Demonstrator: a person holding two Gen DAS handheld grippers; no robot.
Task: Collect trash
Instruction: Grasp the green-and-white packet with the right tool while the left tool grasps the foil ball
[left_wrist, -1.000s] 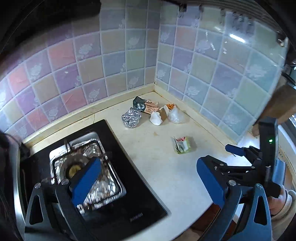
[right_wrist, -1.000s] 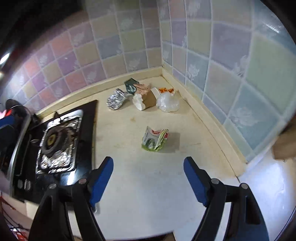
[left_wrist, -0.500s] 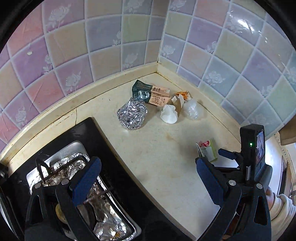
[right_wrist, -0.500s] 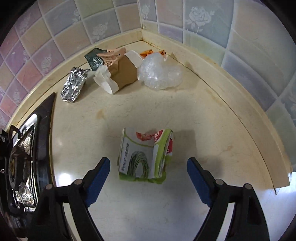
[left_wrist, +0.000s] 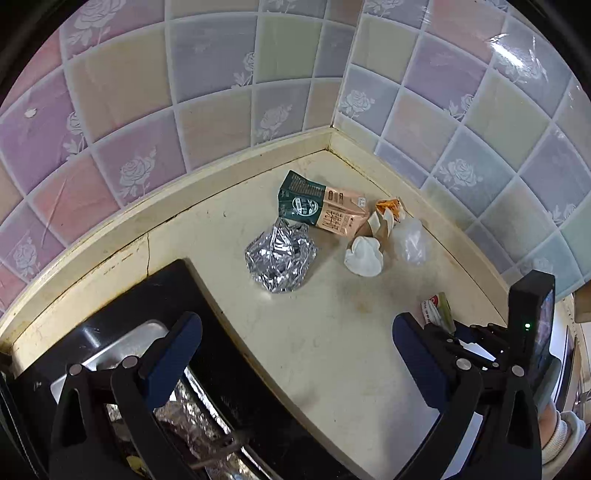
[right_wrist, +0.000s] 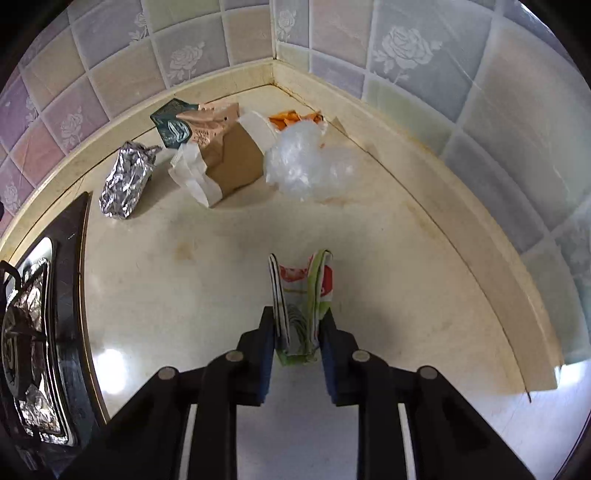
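My right gripper (right_wrist: 297, 328) is shut on a squashed green and white carton (right_wrist: 301, 295) on the cream counter; the carton also shows in the left wrist view (left_wrist: 436, 314). My left gripper (left_wrist: 295, 343) is open and empty, above the counter beside the stove. Farther back in the corner lie a foil ball (left_wrist: 280, 254) (right_wrist: 125, 181), a green and peach carton (left_wrist: 321, 208) (right_wrist: 192, 127), a brown paper cup with white paper (right_wrist: 221, 166) (left_wrist: 365, 247), a clear plastic bag (right_wrist: 306, 166) (left_wrist: 410, 242) and an orange wrapper (right_wrist: 291, 118) (left_wrist: 388, 206).
A black gas stove (left_wrist: 221, 369) (right_wrist: 44, 314) with foil-lined burner sits at the left. Tiled walls (left_wrist: 221, 92) meet in a corner behind the trash. The counter edge (right_wrist: 517, 332) runs along the right wall.
My right gripper has moved forward and closed on the green carton, squeezing it flat. My left gripper has moved closer to the corner trash and stayed open.
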